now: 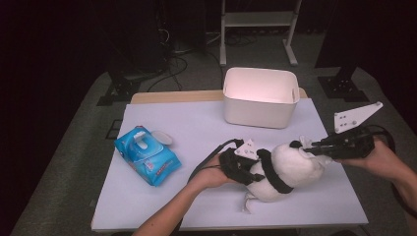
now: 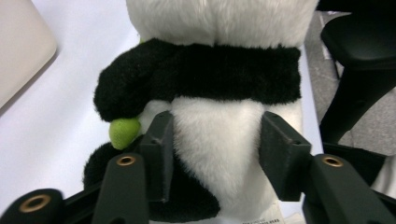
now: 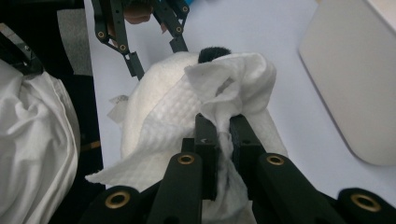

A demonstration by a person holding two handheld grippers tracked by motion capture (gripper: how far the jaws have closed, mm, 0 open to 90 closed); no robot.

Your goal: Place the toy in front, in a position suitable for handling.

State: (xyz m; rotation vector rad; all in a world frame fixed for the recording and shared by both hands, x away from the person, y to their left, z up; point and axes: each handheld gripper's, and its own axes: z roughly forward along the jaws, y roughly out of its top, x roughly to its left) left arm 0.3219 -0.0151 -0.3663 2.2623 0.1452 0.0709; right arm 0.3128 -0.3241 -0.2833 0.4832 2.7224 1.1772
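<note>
My left tool (image 2: 215, 140) clamps the plush panda (image 2: 219, 93) around its white belly. My right tool (image 3: 223, 135) pinches a white wipe (image 3: 219, 88), draped on the panda's head. Panda lies on the desk (image 1: 206, 132), near the white bin (image 1: 260, 97); blue wipe pack (image 1: 147, 155) well left of panda.

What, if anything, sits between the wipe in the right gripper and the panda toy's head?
Nothing visible. The wipe, pinched in the right gripper, already drapes on the panda toy, whose body the left gripper clamps. The white bin and wipes pack stand aside.
</note>
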